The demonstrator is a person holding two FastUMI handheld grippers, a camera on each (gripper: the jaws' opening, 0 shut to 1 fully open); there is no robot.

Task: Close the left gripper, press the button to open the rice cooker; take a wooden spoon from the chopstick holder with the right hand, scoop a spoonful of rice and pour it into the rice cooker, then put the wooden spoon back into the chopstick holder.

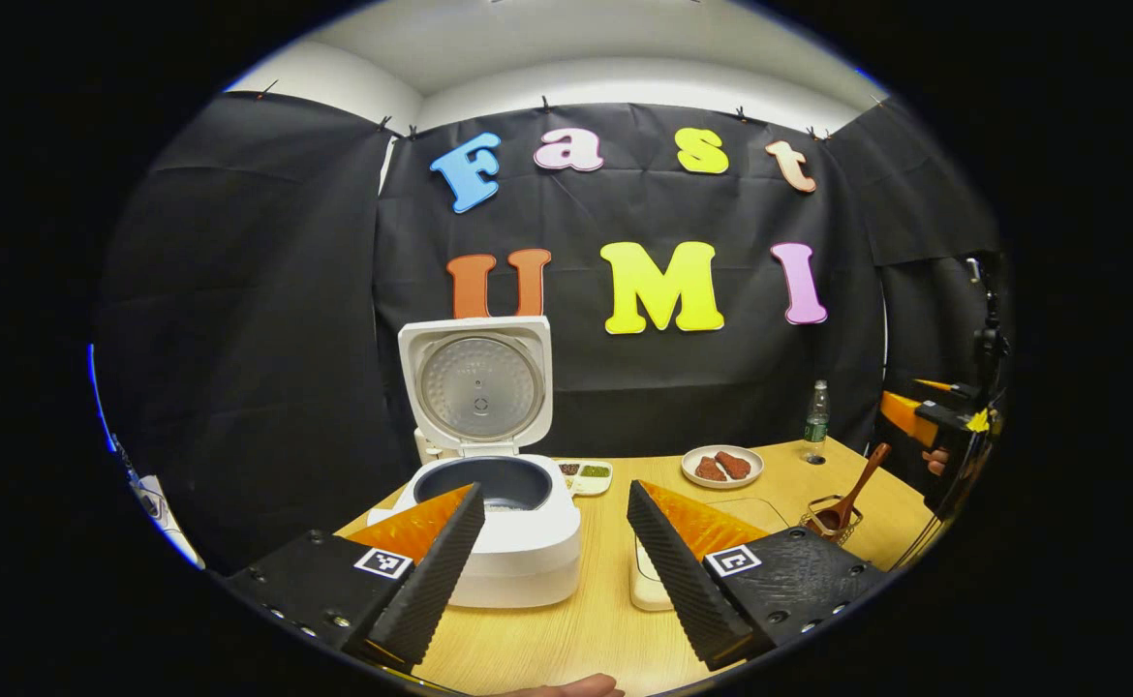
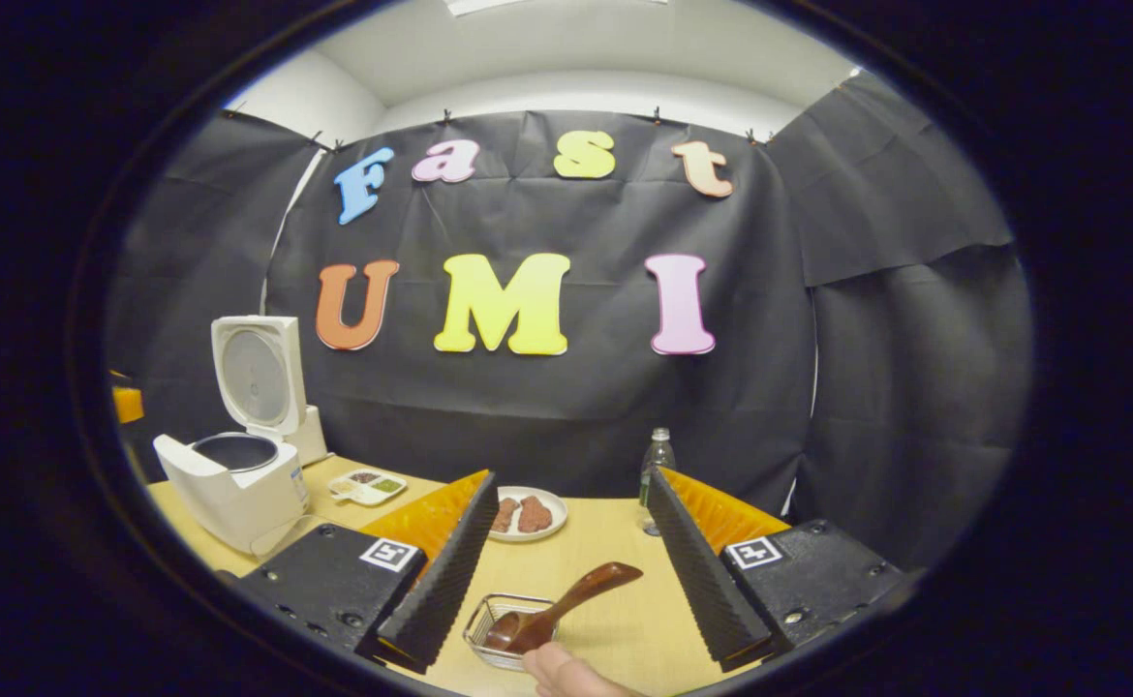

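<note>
We found the left gripper (image 1: 554,547) wide apart and empty before the rice cooker (image 1: 499,523), whose lid (image 1: 477,384) stood raised. The right gripper (image 2: 566,566) was likewise spread, the wooden spoon (image 2: 557,605) resting in its wire holder (image 2: 501,620) on the table (image 2: 615,629)

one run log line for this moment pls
rice cooker: lid open | wooden spoon: in chopstick holder | left gripper: open | right gripper: open, above spoon
</note>
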